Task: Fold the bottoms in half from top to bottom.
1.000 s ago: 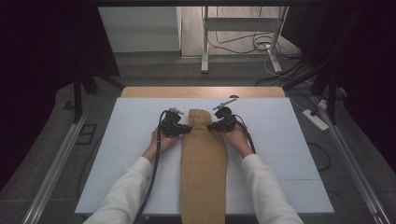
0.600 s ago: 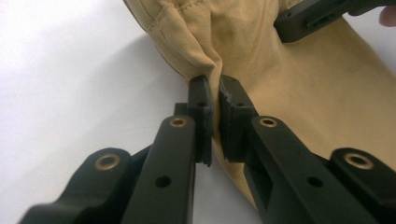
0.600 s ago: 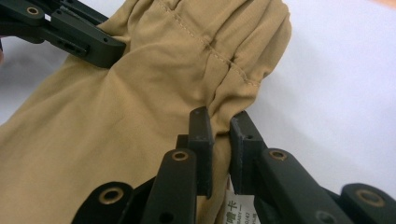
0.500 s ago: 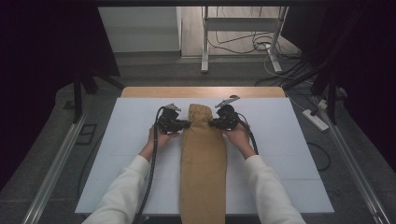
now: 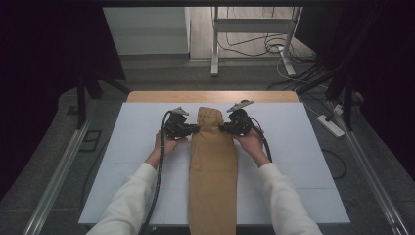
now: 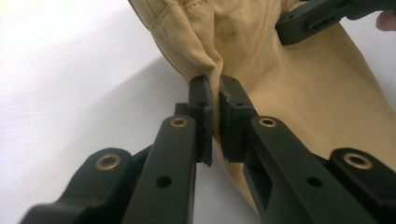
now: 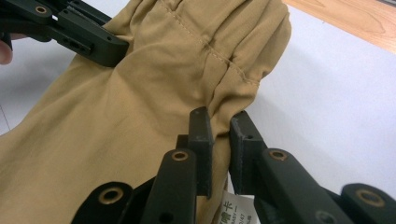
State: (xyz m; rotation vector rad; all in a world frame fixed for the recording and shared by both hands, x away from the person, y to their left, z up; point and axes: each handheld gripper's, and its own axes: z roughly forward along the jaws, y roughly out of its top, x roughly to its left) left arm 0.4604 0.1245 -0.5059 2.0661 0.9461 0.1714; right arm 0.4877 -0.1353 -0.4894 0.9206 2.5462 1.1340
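Note:
A long tan garment [image 5: 213,166] lies folded down the middle of the white table top [image 5: 122,161], its gathered waistband end [image 5: 210,115] at the far side. My left gripper [image 5: 195,129] is shut on the cloth's left edge just below that end; in the left gripper view the pads pinch a fold of the tan fabric [image 6: 243,56] at the left gripper [image 6: 215,88]. My right gripper [image 5: 224,128] is shut on the opposite edge, and in the right gripper view the right gripper [image 7: 219,119] clamps the hem above a white label [image 7: 236,210]. Each view shows the other gripper across the cloth.
A wooden strip [image 5: 210,96] runs along the table's far edge. On the floor lie a white power strip [image 5: 332,126] at the right and cables beyond a metal stand [image 5: 214,44]. The garment's near end hangs over the front edge.
The right gripper has risen a little with the cloth's edge in it. The left hand has stayed put, still pinching the fabric.

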